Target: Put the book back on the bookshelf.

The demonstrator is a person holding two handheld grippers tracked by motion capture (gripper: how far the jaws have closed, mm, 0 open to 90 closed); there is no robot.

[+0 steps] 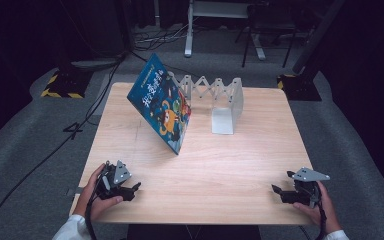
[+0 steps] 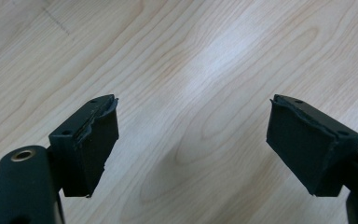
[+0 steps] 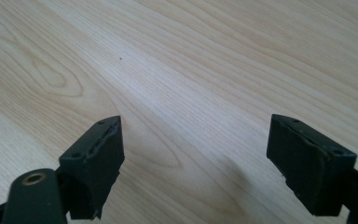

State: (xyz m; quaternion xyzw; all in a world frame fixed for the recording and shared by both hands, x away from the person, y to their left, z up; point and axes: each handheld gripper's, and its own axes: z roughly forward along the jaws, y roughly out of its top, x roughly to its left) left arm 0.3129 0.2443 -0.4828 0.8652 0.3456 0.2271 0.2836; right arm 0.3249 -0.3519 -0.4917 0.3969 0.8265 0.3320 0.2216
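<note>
High view: wooden table (image 1: 205,165), two hand-held grippers low at the near edge. Left gripper (image 1: 130,191) at the near left corner, held by the left hand (image 1: 96,197), jaws pointing toward the table's middle. Right gripper (image 1: 279,193) at the near right corner, held by the right hand (image 1: 320,202), jaws pointing inward toward the left one. Both well apart from each other and from everything else on the table

Book (image 1: 162,105), blue cover with cartoon figures, stands tilted at the far left half of the table, top edge leaning back against the white rack (image 1: 220,102). Rack is an expanding bookstand with a zigzag lattice and an upright end plate on its right side. Neither gripper is near the book

Left gripper view: left gripper (image 2: 193,140) jaws spread wide, bare wood grain between them, nothing held

Right gripper view: right gripper (image 3: 196,154) jaws likewise wide apart over bare tabletop, nothing between the pads

Floor around the table is grey carpet, with cables running off to the left
</note>
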